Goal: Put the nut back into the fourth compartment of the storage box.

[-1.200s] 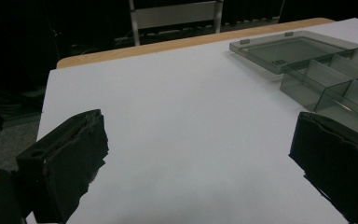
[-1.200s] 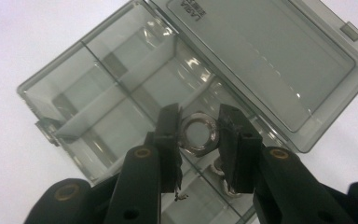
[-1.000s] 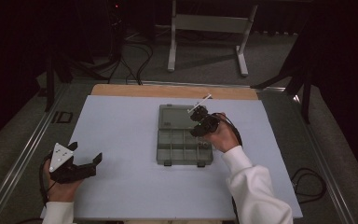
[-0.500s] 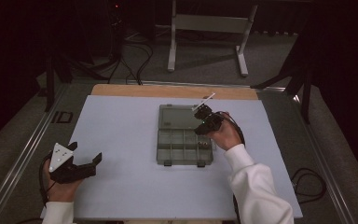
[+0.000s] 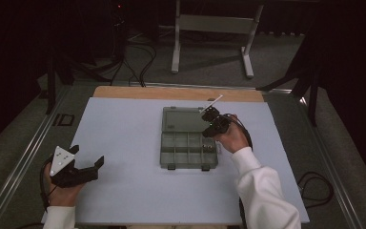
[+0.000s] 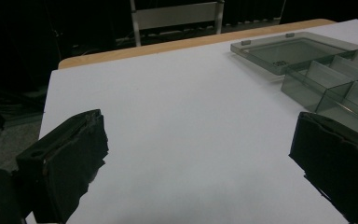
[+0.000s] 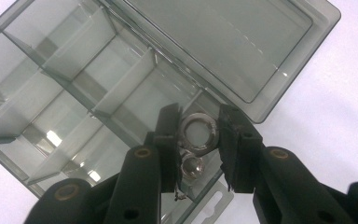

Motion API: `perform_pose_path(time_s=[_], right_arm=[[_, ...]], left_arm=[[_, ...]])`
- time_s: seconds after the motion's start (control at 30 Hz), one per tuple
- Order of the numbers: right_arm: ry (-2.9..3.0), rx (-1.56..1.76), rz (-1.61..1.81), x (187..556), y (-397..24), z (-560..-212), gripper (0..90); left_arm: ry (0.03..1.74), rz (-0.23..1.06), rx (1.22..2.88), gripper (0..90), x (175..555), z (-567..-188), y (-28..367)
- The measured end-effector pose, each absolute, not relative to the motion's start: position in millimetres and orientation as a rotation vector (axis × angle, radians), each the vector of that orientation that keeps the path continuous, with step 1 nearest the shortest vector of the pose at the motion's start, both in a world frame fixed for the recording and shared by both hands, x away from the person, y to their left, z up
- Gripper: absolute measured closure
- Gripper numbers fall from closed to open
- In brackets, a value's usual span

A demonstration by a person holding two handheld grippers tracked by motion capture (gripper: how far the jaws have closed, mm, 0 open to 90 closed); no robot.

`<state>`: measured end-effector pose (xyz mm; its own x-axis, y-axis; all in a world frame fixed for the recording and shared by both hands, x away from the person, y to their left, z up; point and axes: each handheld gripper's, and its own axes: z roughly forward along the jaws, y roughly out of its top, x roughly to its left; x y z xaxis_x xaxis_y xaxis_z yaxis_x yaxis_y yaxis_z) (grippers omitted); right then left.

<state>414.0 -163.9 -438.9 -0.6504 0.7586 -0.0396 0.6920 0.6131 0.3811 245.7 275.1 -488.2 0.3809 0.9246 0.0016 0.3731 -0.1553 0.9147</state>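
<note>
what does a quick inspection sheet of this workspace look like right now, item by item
surface: white sheet on a wooden table top, bare apart from the box
job's things: grey compartment box lying open, lid flat behind it; metal ring gripped over a right-hand compartment; a second, smaller ring just below it, held or loose cannot be told
clutter: nothing seen
grippers: right tongs shut on the metal ring above the box; left tongs open, nothing between them, near the sheet's front left corner
cables: black cable on the floor at right; more cables on the floor beyond the table
surroundings: dark room, white metal stand behind the table
</note>
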Motion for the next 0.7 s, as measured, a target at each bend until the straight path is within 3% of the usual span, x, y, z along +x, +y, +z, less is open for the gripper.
perform_pose_path(time_s=[0.7], right_arm=[[2.643, 1.257, 0.442, 417, -176, -457, 70.2]], left_arm=[[1.150, 0.750, 1.720, 3.8, 246, -488, 275]])
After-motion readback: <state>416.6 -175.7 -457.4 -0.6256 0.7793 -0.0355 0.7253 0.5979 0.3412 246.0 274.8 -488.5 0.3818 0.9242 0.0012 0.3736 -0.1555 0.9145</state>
